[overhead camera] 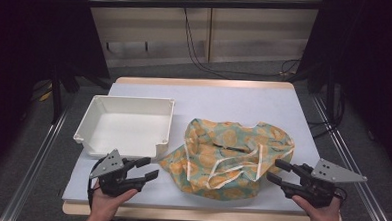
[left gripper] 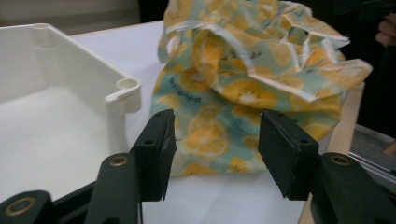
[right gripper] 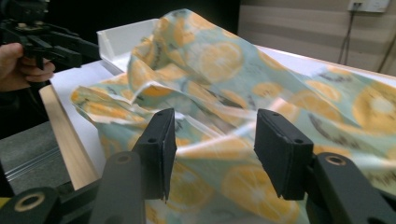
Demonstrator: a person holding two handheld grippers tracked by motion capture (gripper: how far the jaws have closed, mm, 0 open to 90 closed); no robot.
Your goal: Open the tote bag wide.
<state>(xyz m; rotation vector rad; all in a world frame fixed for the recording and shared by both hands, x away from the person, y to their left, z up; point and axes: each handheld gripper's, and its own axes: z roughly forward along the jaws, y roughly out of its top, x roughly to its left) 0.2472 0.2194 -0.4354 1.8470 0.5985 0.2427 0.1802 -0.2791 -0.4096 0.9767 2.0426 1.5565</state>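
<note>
One cloth (overhead camera: 234, 157), orange-slice print, white trim, crumpled on table (overhead camera: 244, 100) near front edge, right of tray (overhead camera: 126, 125). Left gripper (overhead camera: 149, 169) at cloth's left hem, right gripper (overhead camera: 276, 171) at right hem; both jaws apart, nothing clamped, cloth ahead of pads. Step judged: grasp both sides. Advice: seat single hem layer deep between pads, avoid trim loops, close both together, lift evenly. No readable writing, brand or label seen.

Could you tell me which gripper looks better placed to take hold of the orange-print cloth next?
Probably the right gripper: its open jaws sit right at the cloth edge. The left gripper, also open, is slightly off the cloth's corner, beside the white tray.
</note>
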